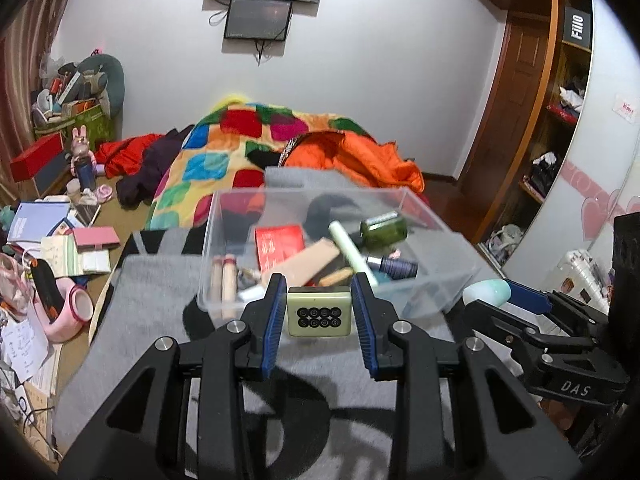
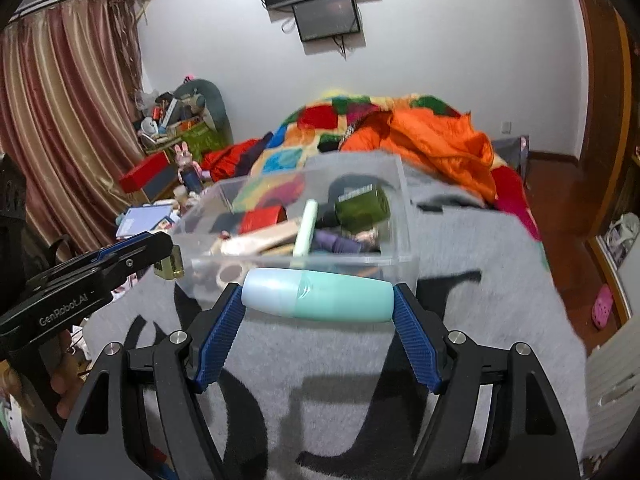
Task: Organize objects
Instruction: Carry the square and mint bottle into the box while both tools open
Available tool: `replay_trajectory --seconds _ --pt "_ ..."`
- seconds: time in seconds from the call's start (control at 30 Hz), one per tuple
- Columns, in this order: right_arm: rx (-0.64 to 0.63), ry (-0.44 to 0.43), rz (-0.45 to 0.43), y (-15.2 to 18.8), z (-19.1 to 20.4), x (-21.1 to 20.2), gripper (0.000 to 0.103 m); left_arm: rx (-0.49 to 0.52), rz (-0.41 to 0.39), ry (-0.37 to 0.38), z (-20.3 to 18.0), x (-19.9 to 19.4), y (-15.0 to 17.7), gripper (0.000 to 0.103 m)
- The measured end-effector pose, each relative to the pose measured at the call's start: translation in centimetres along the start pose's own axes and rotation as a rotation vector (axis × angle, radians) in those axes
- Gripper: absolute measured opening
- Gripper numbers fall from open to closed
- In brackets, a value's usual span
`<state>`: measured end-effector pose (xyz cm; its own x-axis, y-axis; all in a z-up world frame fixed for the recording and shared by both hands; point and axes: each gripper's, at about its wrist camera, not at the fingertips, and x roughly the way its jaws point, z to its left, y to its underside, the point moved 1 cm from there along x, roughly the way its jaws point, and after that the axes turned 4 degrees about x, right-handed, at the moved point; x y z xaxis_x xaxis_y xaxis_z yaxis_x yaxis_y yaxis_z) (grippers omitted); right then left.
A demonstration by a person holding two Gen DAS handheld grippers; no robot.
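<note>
Evidently both loads awaited clear bin [image 1: 224, 216] on grey blanket [image 1: 160, 280]. Left gripper [image 1: 319, 312] pinched pale-green compact [image 1: 319, 311] short of near wall; right gripper [image 2: 318, 298] clamped teal bottle [image 2: 318, 295] endwise, crosswise for drop.

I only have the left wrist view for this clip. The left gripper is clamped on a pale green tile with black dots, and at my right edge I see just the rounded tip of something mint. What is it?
Observer: A mint bottle, lying crosswise, held end to end by the right gripper.
Operator: Is it over the clear bin yet?
Observer: No; in the right wrist view it sits just short of the clear bin's near wall.
Operator: Anything on the floor on that side?
Observer: A pink slipper lies on the wooden floor right of the bed.
</note>
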<state>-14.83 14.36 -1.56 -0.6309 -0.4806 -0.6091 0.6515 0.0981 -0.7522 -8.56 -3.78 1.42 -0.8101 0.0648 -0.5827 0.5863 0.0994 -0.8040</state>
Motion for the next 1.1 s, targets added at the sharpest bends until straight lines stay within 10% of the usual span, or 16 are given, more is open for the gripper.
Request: replay_trajectory --seconds 1.1 --pt "-0.049 0.016 0.047 -2.8 1.3 7.2 0.072 0.008 0.073 0.021 0.9 7.4 -1.9 0.033"
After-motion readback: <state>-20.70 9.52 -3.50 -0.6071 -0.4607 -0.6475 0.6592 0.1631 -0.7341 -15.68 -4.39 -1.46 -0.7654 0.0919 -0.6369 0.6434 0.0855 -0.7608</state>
